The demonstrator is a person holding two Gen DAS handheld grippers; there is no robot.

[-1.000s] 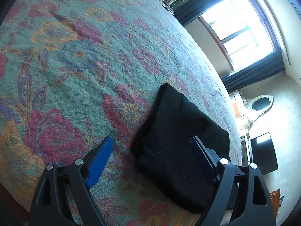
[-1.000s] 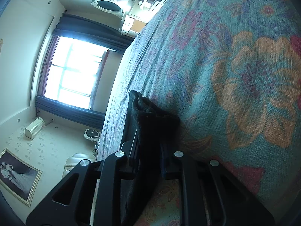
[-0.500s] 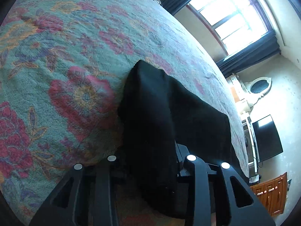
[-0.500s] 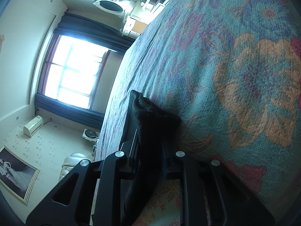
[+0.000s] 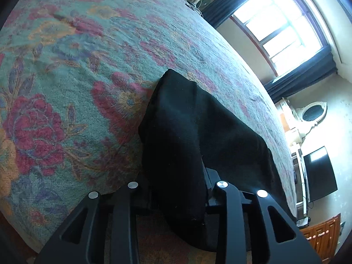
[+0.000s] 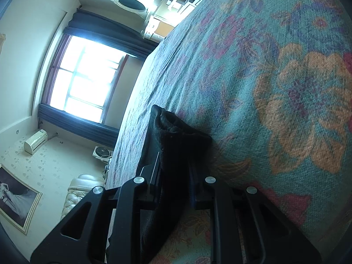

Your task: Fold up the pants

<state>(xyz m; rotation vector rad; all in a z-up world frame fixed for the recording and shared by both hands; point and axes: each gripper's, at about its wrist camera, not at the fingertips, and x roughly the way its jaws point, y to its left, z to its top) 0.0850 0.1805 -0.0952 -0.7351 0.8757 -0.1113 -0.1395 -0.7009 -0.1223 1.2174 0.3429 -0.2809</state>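
Since a second ago our left gripper [image 5: 178,189] has closed from wide apart and now clamps the near edge of the black pants [image 5: 204,132]; its jaws have just eased slightly wider. In the left wrist view the folded pants lie on the flowered bed [image 5: 88,77], the gripped edge lifted. In the right wrist view our right gripper [image 6: 176,184] is pinched together on another bunched edge of the pants [image 6: 176,136], beside the bed [image 6: 264,88] surface.

A flowered bedspread [image 5: 88,66] fills the view ahead. Beyond it a bright window [image 5: 283,22] with dark curtains [image 5: 303,74], an oval mirror [image 5: 313,114], cream walls.
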